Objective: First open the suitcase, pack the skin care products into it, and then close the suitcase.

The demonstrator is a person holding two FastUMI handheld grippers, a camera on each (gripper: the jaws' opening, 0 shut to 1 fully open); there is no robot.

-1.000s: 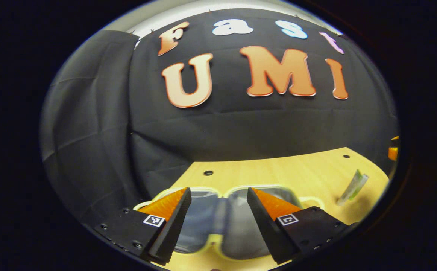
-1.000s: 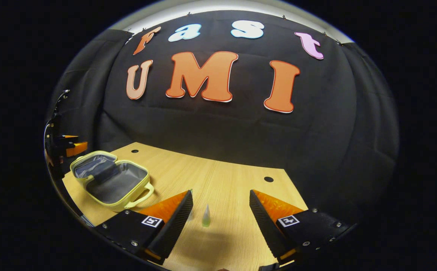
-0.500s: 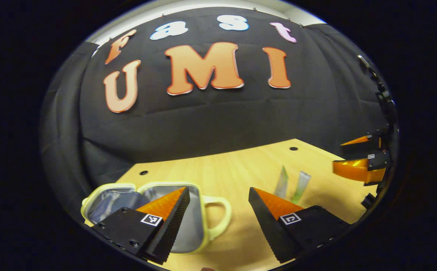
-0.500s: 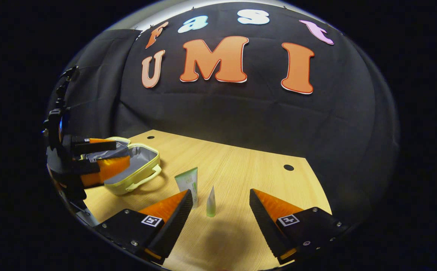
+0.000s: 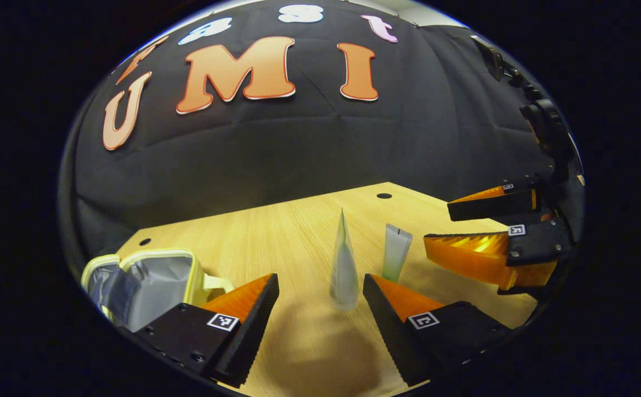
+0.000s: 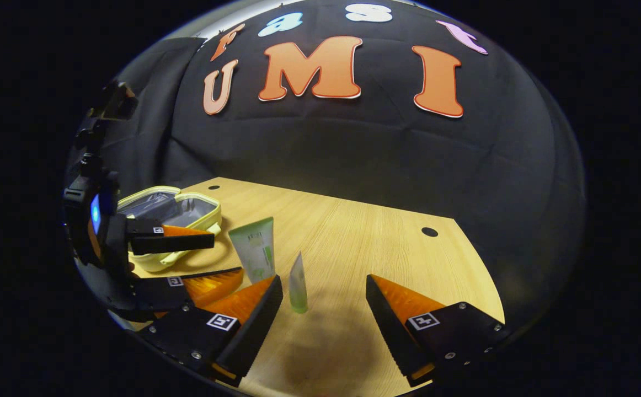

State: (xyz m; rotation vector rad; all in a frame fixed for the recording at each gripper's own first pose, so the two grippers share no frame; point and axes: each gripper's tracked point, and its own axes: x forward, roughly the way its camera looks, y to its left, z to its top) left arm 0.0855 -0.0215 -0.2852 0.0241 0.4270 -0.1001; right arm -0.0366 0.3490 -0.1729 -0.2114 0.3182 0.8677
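The pale yellow suitcase (image 5: 149,278) lies open on the wooden table (image 5: 276,237), its grey lining showing; it sits at the far left as the suitcase (image 6: 174,207) in the right gripper view. Two skin care tubes stand upright. The larger green-white tube (image 5: 344,264) is edge-on between my left gripper's (image 5: 320,278) open fingers, apart from both. In the right gripper view this larger tube (image 6: 254,251) stands just beyond the left gripper (image 6: 226,257). The smaller tube (image 6: 298,284) stands near the left finger of my open right gripper (image 6: 324,278). That smaller tube (image 5: 395,253) stands beside the right gripper (image 5: 436,223).
Round holes (image 6: 429,232) mark the table (image 6: 353,231) near its far edge, where the black cloth wall begins. The two grippers are close together around the tubes. Bare wood lies to the right of the tubes in the right gripper view.
My left gripper has swung away from the open suitcase toward the tubes, and the larger tube now stands between its fingers. My right gripper has drawn closer to the tubes.
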